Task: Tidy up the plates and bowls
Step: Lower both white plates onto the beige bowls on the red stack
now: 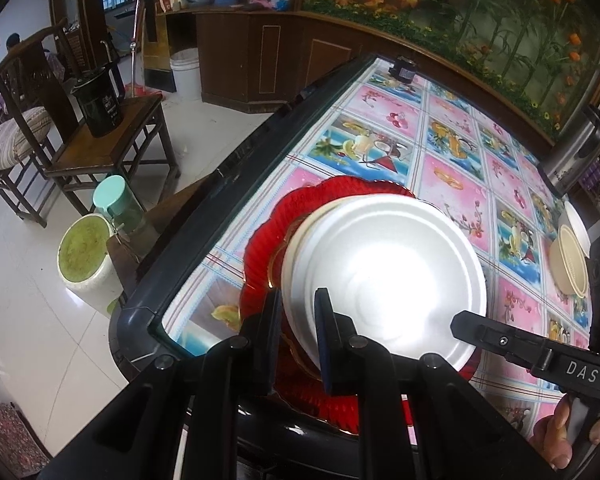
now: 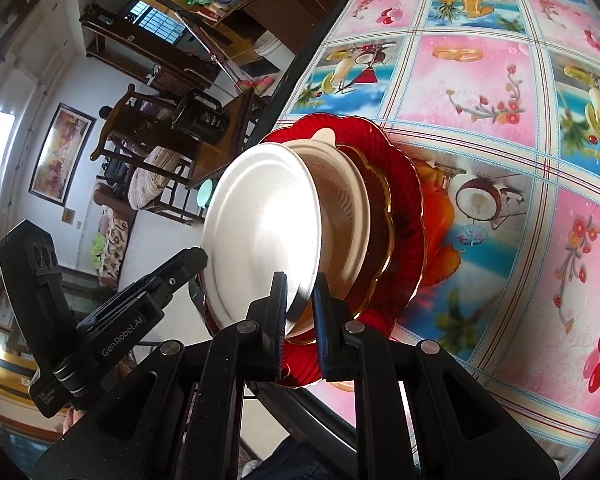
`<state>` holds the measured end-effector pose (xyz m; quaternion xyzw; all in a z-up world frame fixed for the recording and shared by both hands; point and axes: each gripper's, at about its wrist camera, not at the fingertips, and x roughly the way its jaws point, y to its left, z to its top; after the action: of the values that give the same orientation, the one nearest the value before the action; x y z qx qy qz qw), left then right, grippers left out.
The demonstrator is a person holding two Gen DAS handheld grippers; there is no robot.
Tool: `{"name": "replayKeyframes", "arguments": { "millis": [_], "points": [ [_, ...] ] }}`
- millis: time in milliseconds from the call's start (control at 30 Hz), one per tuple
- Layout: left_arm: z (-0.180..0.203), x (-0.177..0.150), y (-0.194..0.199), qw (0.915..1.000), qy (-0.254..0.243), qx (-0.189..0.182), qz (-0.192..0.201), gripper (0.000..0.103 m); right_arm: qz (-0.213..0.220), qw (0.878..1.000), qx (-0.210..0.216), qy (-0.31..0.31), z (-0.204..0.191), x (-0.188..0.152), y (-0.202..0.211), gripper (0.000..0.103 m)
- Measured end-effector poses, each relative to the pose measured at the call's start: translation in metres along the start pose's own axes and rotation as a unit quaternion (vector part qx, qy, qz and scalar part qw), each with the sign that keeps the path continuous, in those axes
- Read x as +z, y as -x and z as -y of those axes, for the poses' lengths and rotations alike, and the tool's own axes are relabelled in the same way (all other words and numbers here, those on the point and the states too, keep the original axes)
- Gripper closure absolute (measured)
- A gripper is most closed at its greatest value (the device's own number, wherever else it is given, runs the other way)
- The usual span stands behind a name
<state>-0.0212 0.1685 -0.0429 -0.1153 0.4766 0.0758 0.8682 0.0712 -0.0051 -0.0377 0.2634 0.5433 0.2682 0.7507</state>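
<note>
A shiny metal plate [image 1: 384,276] lies on top of a cream bowl [image 1: 296,236], an amber glass plate and a red scalloped plate [image 1: 268,236] near the table's left edge. My left gripper [image 1: 298,320] is shut on the metal plate's near rim. In the right wrist view my right gripper [image 2: 300,304] is shut on the same metal plate [image 2: 260,232] at its rim, above the cream bowl [image 2: 348,208] and the red plate [image 2: 404,200]. The right gripper's body [image 1: 540,352] also reaches in from the right in the left wrist view.
A beige bowl [image 1: 568,260] with a white dish behind it sits at the table's right side. The flowery tablecloth [image 1: 452,168] covers the table. A metal pot [image 1: 576,152] stands far right. A stool and chairs stand on the floor left of the dark table edge [image 1: 220,184].
</note>
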Motion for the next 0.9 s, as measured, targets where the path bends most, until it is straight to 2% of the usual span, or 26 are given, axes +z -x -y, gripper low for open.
{"name": "replayKeyframes", "arguments": {
  "millis": [133,433,500,567,633,900],
  "points": [
    [0.001,0.0,-0.003,1.0,-0.001,0.0,-0.003,0.087,0.009,1.0,-0.009,0.007,-0.001,0.001,0.0,0.09],
    [0.003,-0.002,-0.006,0.9999,-0.004,-0.003,-0.009,0.087,0.0,1.0,-0.014,0.006,0.0,0.002,-0.002,0.09],
    [0.003,-0.002,-0.007,0.9999,-0.004,-0.004,-0.011,0.087,-0.002,1.0,-0.016,0.011,-0.002,0.002,0.0,0.087],
    [0.003,-0.002,-0.008,0.9999,-0.005,-0.006,-0.013,0.087,-0.004,1.0,-0.011,0.017,-0.005,0.003,0.002,0.075],
    [0.004,-0.003,-0.008,0.9999,-0.006,-0.005,-0.015,0.087,-0.001,1.0,-0.012,0.022,-0.007,0.002,0.004,0.07],
    [0.004,-0.003,-0.008,0.9999,-0.007,-0.003,-0.014,0.087,0.003,1.0,-0.016,0.021,-0.008,0.001,0.009,0.07]
  ]
}}
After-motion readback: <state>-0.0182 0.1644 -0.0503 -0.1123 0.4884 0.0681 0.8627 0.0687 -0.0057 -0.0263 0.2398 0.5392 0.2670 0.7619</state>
